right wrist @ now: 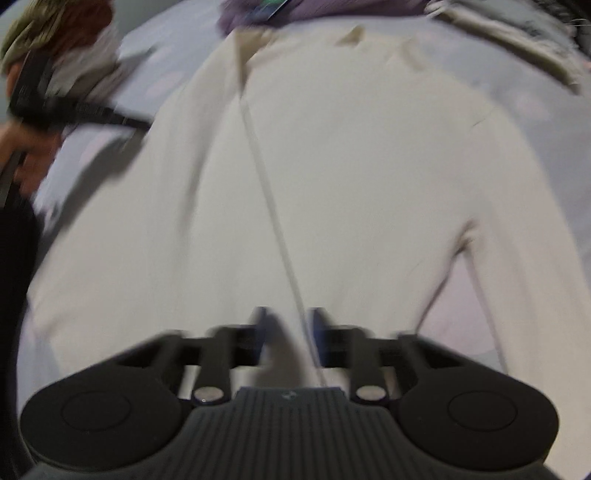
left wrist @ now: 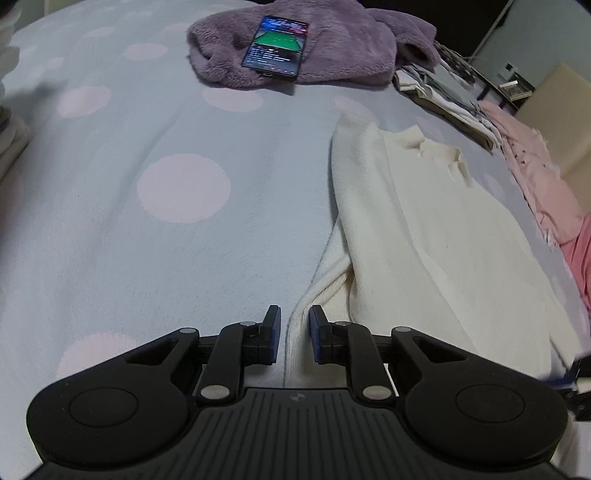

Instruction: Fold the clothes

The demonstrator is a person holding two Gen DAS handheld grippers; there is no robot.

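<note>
A cream knit top [left wrist: 424, 229] lies spread on the grey bedcover with pale pink dots [left wrist: 147, 240], its left side folded over. My left gripper [left wrist: 294, 314] sits at the near left edge of that top, with its blue pads narrowly apart and closed on the ribbed edge. The right wrist view is blurred by motion. There the same top [right wrist: 332, 166] fills the picture, a fold line running up its middle. My right gripper [right wrist: 286, 317] is at its near edge, and a ridge of the cloth stands pinched between the fingers.
A lit phone [left wrist: 275, 46] rests on a purple fleece garment [left wrist: 340, 48] at the far side. Folded grey and white clothes [left wrist: 443, 99] and pink clothes [left wrist: 535, 177] line the right edge. A hand [right wrist: 33, 147] and a heap of clothes [right wrist: 62, 22] show at the left.
</note>
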